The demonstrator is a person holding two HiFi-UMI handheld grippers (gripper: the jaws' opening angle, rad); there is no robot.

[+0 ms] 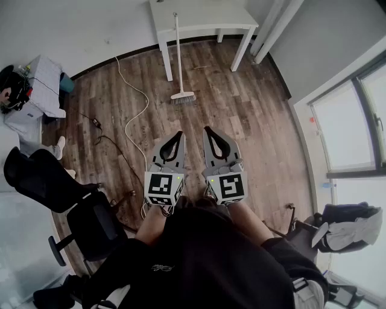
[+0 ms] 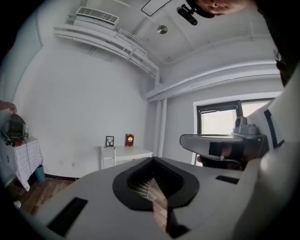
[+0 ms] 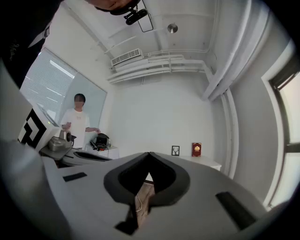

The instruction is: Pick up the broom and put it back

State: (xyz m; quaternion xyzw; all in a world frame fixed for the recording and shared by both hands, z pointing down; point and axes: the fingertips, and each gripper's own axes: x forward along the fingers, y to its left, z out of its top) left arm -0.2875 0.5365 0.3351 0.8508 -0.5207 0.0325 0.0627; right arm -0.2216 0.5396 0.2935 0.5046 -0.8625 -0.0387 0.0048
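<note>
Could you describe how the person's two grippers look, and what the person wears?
The left gripper and the right gripper look alike: light grey shells tapering to a point, with a black-lined, drop-shaped opening between the jaws. At the rear, the left cube and the right cube bear black-and-white square markers. The person wears black clothes.

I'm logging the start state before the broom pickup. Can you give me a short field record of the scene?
broom: white-handled broom with pale bristles, leaning on the table edge, head on the floor
table: white rectangular table
floor: brown wood-plank floor
left gripper: shut, empty
right gripper: shut, empty
gripper position: side by side, well short of the broom
cable: white cable on the floor, left of the broom
</note>
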